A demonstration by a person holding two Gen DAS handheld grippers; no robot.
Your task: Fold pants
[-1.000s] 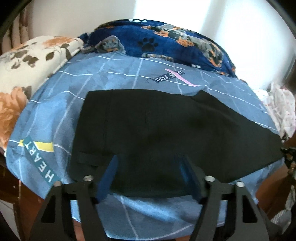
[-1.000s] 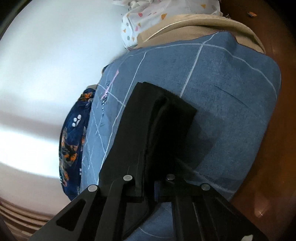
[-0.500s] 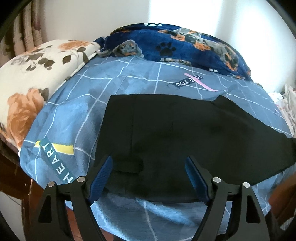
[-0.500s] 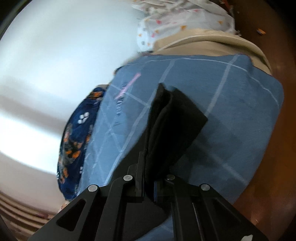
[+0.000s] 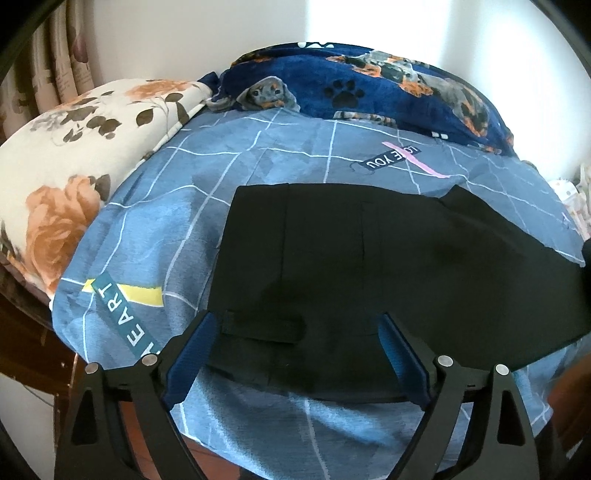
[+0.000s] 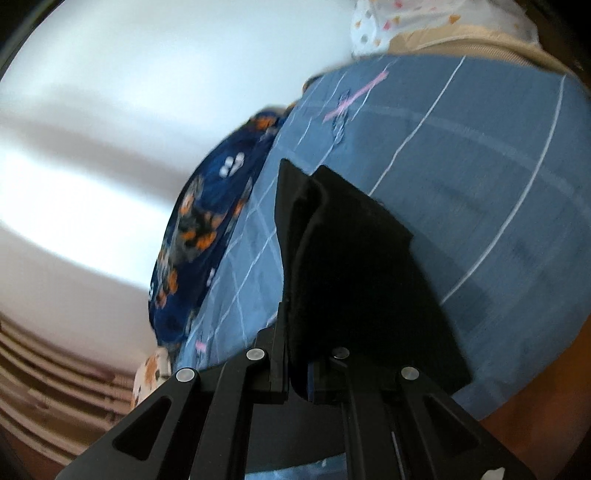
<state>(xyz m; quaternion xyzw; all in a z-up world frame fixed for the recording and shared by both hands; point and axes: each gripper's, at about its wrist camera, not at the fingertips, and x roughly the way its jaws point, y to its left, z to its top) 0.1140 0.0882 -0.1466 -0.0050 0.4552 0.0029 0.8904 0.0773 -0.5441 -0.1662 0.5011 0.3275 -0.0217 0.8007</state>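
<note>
Black pants (image 5: 369,266) lie flat on a blue checked bedsheet (image 5: 147,221), waistband to the left and legs running right. My left gripper (image 5: 295,350) is open, its blue pads straddling the near waist edge, with a black belt-loop strip (image 5: 262,326) between them. My right gripper (image 6: 299,373) is shut on the leg end of the pants (image 6: 354,266) and holds it lifted above the sheet (image 6: 480,192); the cloth hangs folded over the jaws.
A floral pillow (image 5: 74,155) lies at the left, a navy dog-print blanket (image 5: 369,88) at the back by the wall. White patterned cloth (image 6: 424,22) sits at the bed's far right. The wooden bed frame (image 5: 22,332) shows below the sheet's edge.
The right gripper has lifted the pant-leg end higher and swung it toward the waist. The left gripper has drawn back and shifted left, its jaws now wider around the waist edge.
</note>
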